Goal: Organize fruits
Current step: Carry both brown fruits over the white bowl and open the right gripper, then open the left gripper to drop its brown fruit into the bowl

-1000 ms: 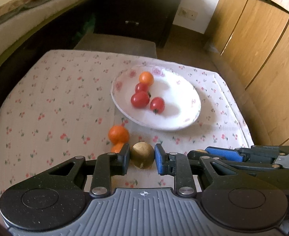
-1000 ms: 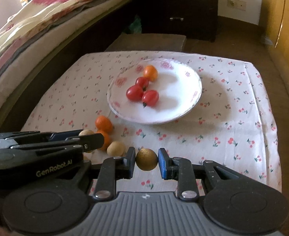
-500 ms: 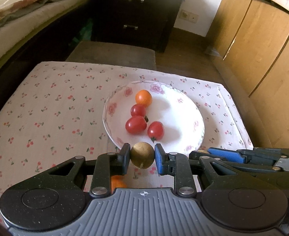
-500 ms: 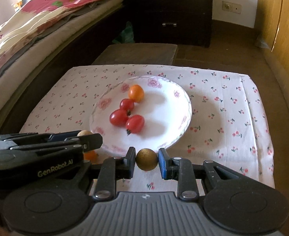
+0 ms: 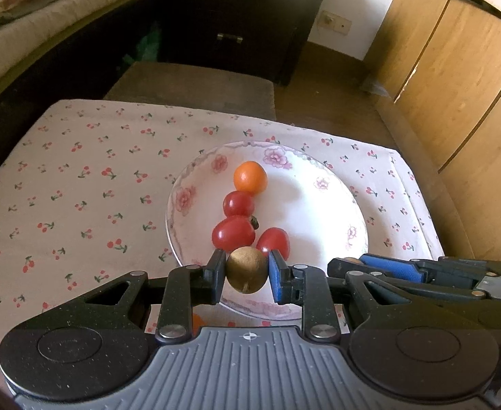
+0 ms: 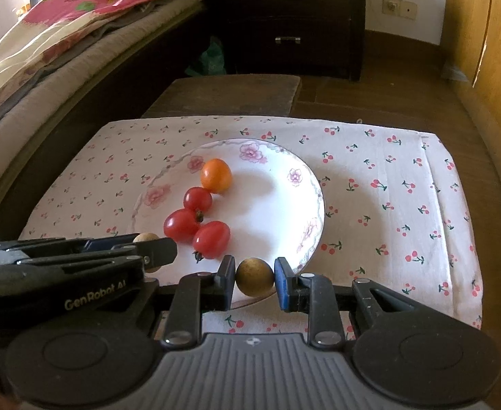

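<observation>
Your left claw (image 5: 247,275) grips a small round golden-brown fruit (image 5: 247,274) across its middle; your right claw (image 6: 254,276) pinches a second brown fruit (image 6: 254,276) likewise. Both seem light, firm and smooth, so keep the pads on the widest part. Since a second ago, both have travelled from the cherry-print surface (image 6: 387,205) to the near rim of the white floral plate (image 5: 325,205).

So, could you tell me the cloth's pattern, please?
White cloth with small red cherries; right wrist view.
</observation>
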A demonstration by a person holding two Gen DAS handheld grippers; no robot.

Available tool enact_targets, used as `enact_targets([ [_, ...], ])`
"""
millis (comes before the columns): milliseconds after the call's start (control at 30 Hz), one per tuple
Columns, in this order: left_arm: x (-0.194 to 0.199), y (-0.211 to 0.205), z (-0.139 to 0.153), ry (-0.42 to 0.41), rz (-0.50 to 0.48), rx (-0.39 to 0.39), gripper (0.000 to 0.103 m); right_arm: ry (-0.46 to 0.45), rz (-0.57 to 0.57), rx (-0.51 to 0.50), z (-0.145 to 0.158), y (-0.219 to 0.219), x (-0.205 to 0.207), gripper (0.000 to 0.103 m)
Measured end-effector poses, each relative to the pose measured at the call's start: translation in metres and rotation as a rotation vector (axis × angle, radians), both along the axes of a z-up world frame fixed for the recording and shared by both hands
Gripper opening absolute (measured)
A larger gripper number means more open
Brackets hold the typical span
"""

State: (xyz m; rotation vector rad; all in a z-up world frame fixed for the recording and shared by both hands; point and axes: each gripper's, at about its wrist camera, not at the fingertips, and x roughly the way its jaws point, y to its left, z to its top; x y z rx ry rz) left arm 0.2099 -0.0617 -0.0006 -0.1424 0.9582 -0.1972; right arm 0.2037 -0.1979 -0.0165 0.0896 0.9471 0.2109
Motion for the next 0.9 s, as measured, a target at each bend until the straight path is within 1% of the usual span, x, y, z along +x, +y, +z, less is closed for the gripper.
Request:
enact_targets([
  [433, 0.0033, 0.0024, -0.0028, 0.004, 0.016, -0.005, 0.034, -0.013, -0.008, 0.010, -0.0024, 0.0015, 0.0032, 0.028],
  [567, 0.0035, 0.0043, -0.0031, 0.004, 0.025, -0.004, 0.038, -0.015, -0.010, 0.011, -0.0025, 0.0018, 0.0036, 0.028],
  [900, 0.0009, 0.0066, 0.0014, -0.008, 0.035, -0.021, 0.042, -0.020, -0.026, 0.019, -0.0011, -0.0001, 0.0041, 0.029],
])
